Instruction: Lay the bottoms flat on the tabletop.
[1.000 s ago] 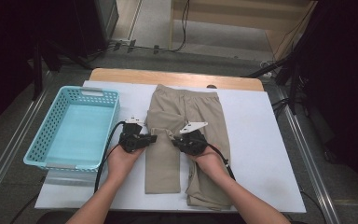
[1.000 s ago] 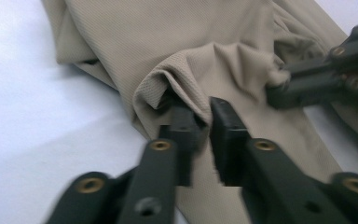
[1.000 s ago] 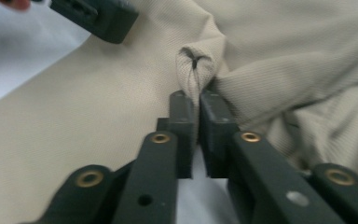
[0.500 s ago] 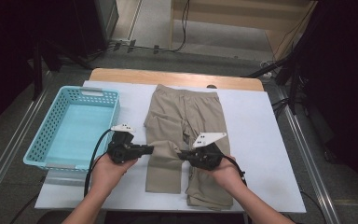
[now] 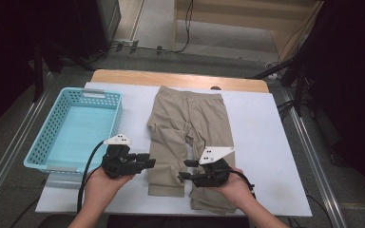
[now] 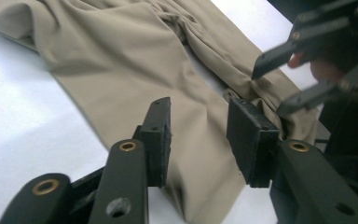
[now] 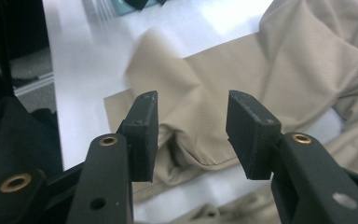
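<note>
Looks like a lab or recording studio: white worktop [image 5: 266,123] framed by metal rails [image 5: 313,156], black drapes [image 5: 351,71] on both sides, loose cables [image 5: 190,28] across a bare grey floor [image 5: 157,23] behind.

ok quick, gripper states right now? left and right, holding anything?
Left gripper: open, jaws just opened, nothing between them, trousers lie beyond.
Right gripper: open, jaws just opened, holding nothing.
</note>
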The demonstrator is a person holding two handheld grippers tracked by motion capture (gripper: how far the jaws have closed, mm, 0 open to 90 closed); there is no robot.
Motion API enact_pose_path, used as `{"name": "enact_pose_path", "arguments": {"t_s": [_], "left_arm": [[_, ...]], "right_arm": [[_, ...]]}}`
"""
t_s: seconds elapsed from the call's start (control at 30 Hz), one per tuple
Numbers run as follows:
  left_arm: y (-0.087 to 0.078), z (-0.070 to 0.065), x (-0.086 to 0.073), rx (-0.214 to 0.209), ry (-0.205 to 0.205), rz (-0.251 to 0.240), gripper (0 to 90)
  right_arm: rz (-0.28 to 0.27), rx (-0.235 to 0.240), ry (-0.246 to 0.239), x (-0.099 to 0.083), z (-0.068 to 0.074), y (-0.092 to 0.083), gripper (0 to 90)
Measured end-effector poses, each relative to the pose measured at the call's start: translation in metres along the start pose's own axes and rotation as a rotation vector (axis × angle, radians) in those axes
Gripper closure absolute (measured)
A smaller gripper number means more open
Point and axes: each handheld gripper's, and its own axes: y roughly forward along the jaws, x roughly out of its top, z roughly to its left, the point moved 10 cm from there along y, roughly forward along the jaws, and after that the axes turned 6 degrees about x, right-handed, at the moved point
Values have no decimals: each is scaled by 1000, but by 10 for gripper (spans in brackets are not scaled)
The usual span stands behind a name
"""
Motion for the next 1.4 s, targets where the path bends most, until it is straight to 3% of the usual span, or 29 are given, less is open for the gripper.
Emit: {"name": "enact_pose_path", "arguments": {"t_s": [0.2, 0.33, 0.43, 0.57, 0.63, 0.83, 0.97, 1.1, 1.17, 1.23, 1.4], "left_arm": [[12, 8, 7, 42, -6, -11, 487], [20, 15, 12, 73, -3, -25, 455], [26, 21, 16, 78, -24, -29, 438], [33, 26, 19, 108, 4, -27, 425], [38, 30, 21, 123, 8, -26, 417], [54, 43, 27, 162, 22, -10, 406], [57, 46, 30, 162, 24, -7, 405], [62, 53, 32, 192, 33, -11, 405], [65, 57, 34, 203, 29, -19, 404], [68, 60, 33, 210, 14, -15, 404], [76, 67, 25, 249, 27, 32, 400]], "right_arm": [[31, 21, 1, 4, 2, 28, 488], [40, 38, -22, 8, 11, 38, 489], [71, 29, -23, 5, 12, 46, 498], [130, 37, 2, -10, 11, 52, 725], [155, 65, 23, -17, 17, 49, 787], [190, 103, -15, -34, 38, 39, 798], [182, 112, -45, -37, 46, 35, 665], [93, 51, -14, -21, 31, 25, 603], [40, 4, 13, -13, 13, 20, 584], [22, -45, 22, -9, -4, 20, 566], [5, -153, 82, 0, -50, 25, 555]]}}
